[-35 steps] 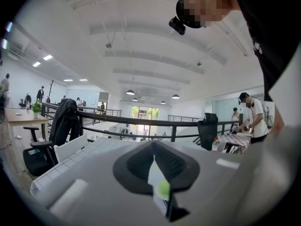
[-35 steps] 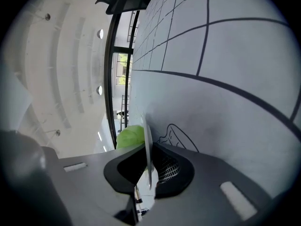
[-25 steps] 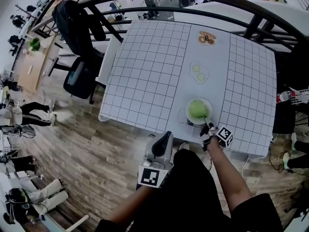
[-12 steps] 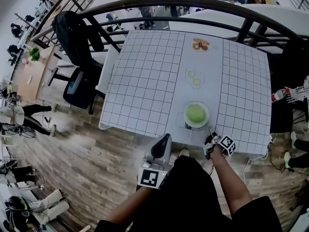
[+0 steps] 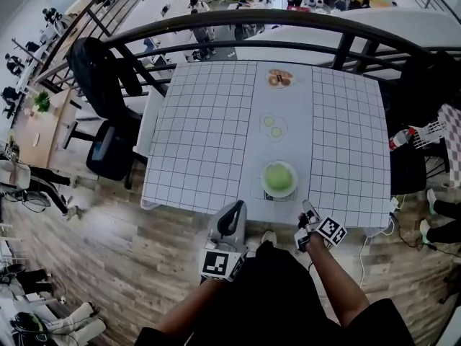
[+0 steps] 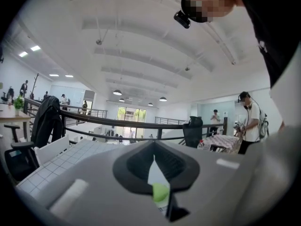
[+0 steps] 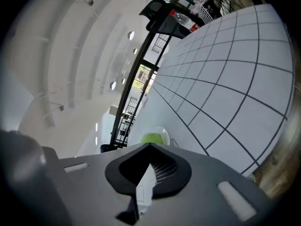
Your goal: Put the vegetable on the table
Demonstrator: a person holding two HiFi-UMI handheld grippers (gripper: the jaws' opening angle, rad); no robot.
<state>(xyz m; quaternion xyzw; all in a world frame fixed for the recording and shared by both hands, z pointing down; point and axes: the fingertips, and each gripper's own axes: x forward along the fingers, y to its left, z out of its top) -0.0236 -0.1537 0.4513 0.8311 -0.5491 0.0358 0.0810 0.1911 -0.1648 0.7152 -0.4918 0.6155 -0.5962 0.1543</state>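
Right tool (image 5: 308, 213): jaws together, nothing between them. You hold it just off the near edge of the tabletop (image 5: 209, 135), tips aimed at the dish. Its own view looks along the closed jaws and over the gridded cloth to a green lump beyond, so it is apart from the vegetable, not touching.

Left tool (image 5: 235, 211): jaws together too, and empty. It is parked low in front of your body, short of the near edge (idle by the look of it, and clear of the right one's line).

Vegetable (image 5: 278, 176): round, pale green, sitting in a white dish (image 5: 263, 187) close to the near edge, right of centre. The dish cradles it, likely so it cannot roll.

Farther along the same line: a clear plate with two green slices (image 5: 272, 126), then a small plate of brownish food (image 5: 279, 78) near the far edge. All three are well apart and in a row, probably an easy reach for your right arm.

Judgement: the vegetable is set down and let go, so the placing looks done. If it must lie on bare cloth, one lift remains.

Outward: an office chair (image 5: 108, 150) left of the tabletop, and a dark railing (image 5: 238, 20) past the far side.
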